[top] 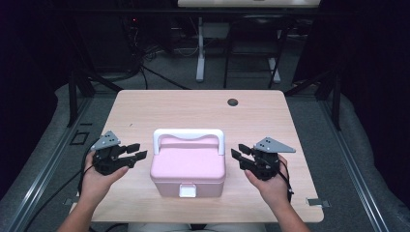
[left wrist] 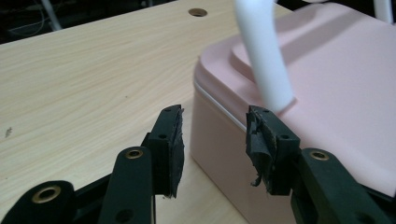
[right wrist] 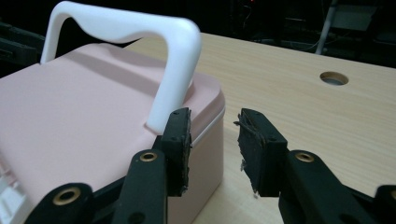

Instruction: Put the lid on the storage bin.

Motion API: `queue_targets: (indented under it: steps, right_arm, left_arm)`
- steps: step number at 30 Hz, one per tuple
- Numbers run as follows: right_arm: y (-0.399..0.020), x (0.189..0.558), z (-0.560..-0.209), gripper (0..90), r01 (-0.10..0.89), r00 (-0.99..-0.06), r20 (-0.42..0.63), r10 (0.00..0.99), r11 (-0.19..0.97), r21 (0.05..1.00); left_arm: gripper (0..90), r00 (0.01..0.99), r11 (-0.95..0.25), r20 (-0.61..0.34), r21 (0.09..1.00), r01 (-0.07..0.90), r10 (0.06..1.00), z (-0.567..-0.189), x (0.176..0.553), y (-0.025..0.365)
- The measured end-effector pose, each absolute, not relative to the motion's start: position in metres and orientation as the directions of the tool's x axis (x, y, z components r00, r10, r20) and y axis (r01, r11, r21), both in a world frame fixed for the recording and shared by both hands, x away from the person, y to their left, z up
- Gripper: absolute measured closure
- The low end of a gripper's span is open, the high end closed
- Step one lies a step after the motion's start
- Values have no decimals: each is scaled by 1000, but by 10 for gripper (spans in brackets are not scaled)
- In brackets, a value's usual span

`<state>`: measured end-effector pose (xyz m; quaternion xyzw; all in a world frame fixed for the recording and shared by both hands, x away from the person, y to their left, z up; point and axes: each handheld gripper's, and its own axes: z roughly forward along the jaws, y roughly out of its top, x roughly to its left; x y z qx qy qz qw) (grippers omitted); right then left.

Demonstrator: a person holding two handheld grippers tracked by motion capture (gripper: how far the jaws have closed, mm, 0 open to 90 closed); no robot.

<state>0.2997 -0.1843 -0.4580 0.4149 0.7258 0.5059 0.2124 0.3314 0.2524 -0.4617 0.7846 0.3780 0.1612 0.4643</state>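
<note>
1. Pink box (top: 187,166) sits near centre of tabletop (top: 193,108), toward the person's edge. Lid on; white handle (top: 188,135) stands upright over the back of the lid; white latch (top: 187,190) on front face.
2. L claw (top: 137,151) just beside box's left side, tips pointing at it, not touching. Jaws apart, nothing between. In left gripper view the claw (left wrist: 215,140) faces the box corner (left wrist: 219,135), with a gap to the wall.
3. R claw (top: 238,156) just beside box's right side, tips pointing inward, apart from box. Jaws apart, empty. In right gripper view the claw (right wrist: 214,144) lines up w/ box edge below the handle's foot (right wrist: 173,102).
4. Round hole (top: 233,102) in tabletop, far side, well apart from box.
</note>
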Motion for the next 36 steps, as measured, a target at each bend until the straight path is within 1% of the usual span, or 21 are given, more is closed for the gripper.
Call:
queue_targets:
  steps: [7, 14, 20, 27, 32, 36]
  right_arm:
    - [-187, 317, -459, 615, 397, -532, 109, 839, 133, 908]
    - [-198, 326, -466, 603, 419, -496, 116, 861, 120, 900]
    - [-209, 330, -479, 596, 442, -462, 138, 876, 92, 892]
    - [-217, 331, -492, 580, 443, -434, 117, 893, 99, 891]
    - [-221, 332, -504, 572, 444, -413, 89, 906, 114, 889]
    - [-222, 333, -511, 565, 459, -407, 93, 909, 116, 881]
  left_arm:
    - [552, 618, -235, -128, 851, 471, 776, -466, 352, 260]
    - [543, 575, -194, -154, 846, 497, 803, -478, 364, 268]
    - [547, 555, -195, -148, 838, 510, 818, -490, 364, 274]
    - [531, 539, -189, -143, 837, 513, 830, -500, 361, 281]
    - [530, 522, -206, -120, 827, 523, 844, -511, 361, 287]
    - [505, 512, -203, -125, 819, 537, 850, -520, 361, 290]
